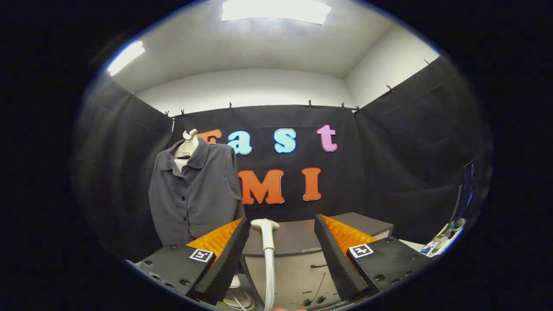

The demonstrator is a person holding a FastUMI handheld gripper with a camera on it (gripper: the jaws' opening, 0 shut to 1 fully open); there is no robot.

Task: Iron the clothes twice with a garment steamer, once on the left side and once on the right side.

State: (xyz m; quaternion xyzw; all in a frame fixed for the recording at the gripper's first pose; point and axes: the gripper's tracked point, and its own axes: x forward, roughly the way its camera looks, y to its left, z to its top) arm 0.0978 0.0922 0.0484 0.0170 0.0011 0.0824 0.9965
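A dark grey button-up shirt (194, 194) hangs on a white mannequin bust (187, 144), beyond my left finger and off to the left. The white garment steamer head (265, 224) stands upright on its pale hose (269, 276), between my fingers and nearer the left one. My gripper (281, 220) is open, and neither finger touches the steamer. The lower part of the shirt is hidden behind my left finger.
A grey cabinet (298, 242) with a flat top stands just beyond the fingers, against the black cloth wall. A white rounded base (235, 298) shows below the left finger. Some small coloured items (445, 242) lie at the far right.
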